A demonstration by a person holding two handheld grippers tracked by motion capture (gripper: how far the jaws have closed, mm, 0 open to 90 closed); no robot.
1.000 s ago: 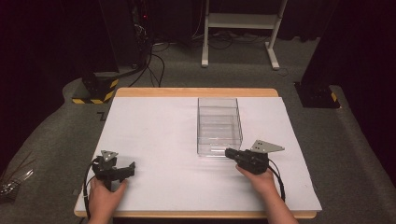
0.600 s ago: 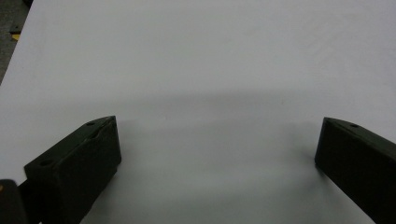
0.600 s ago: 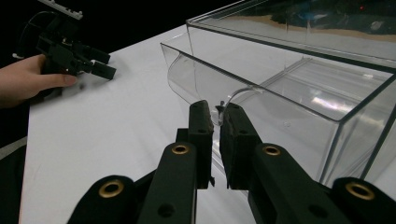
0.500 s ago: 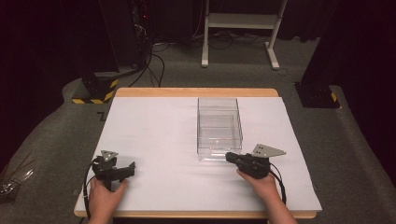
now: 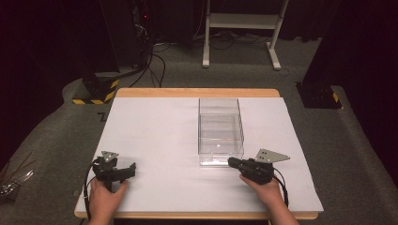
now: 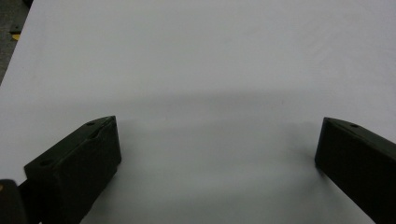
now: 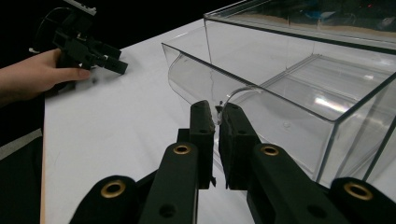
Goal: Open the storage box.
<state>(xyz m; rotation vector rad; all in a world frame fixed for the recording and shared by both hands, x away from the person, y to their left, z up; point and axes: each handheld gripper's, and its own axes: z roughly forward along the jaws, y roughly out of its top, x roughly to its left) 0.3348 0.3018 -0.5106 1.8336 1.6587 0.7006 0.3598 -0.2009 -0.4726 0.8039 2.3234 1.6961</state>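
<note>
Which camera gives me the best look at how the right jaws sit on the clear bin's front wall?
The right gripper view: the right gripper has its jaws nearly together on the curved front lip of the bin. The high view shows the bin whole, but the contact there is too small to judge. The left gripper view faces bare table.

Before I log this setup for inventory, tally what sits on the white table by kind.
Clear plastic bin: 1
Handheld grippers: 2, the left gripper and the right gripper
Total: 3
</note>
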